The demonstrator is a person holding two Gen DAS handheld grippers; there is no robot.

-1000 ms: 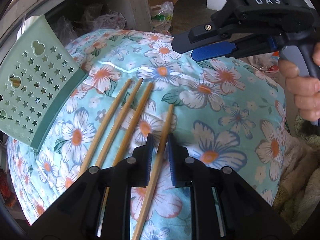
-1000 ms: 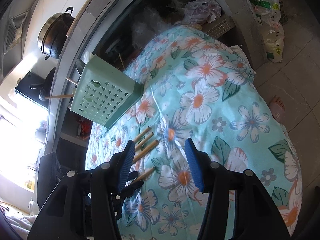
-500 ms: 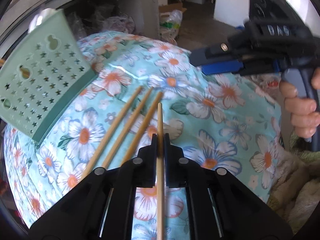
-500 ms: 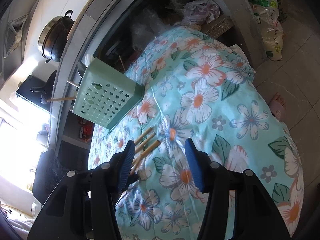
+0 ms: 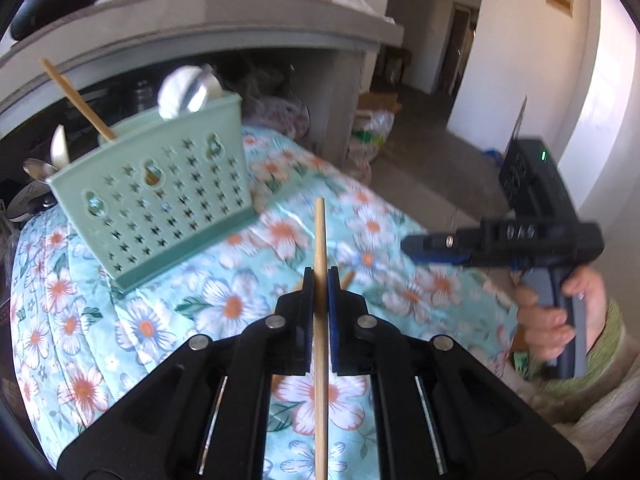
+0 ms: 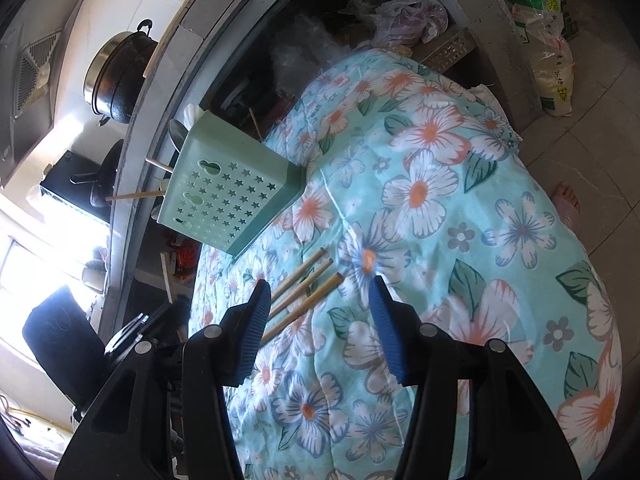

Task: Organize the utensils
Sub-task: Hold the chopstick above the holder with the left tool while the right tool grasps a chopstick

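— What's your left gripper [image 5: 319, 280] got?

— Its jaws pinch one chopstick [image 5: 320, 248], lifted off the flowered cloth [image 5: 144, 320], tip pointing forward, to the right of the green holder [image 5: 160, 196].

— And your right gripper [image 6: 316, 300]?

— Your jaws are spread wide and hold nothing, hanging above the cloth. Three chopsticks [image 6: 308, 284] lie side by side near the left jaw, just below the holder, which already has a chopstick [image 5: 76, 98] and spoons [image 5: 188, 90] in it.

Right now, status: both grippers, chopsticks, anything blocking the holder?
Left gripper shut on one chopstick, lifted. Right gripper open, empty. Three chopsticks on the floral cloth. Green utensil holder unobstructed.
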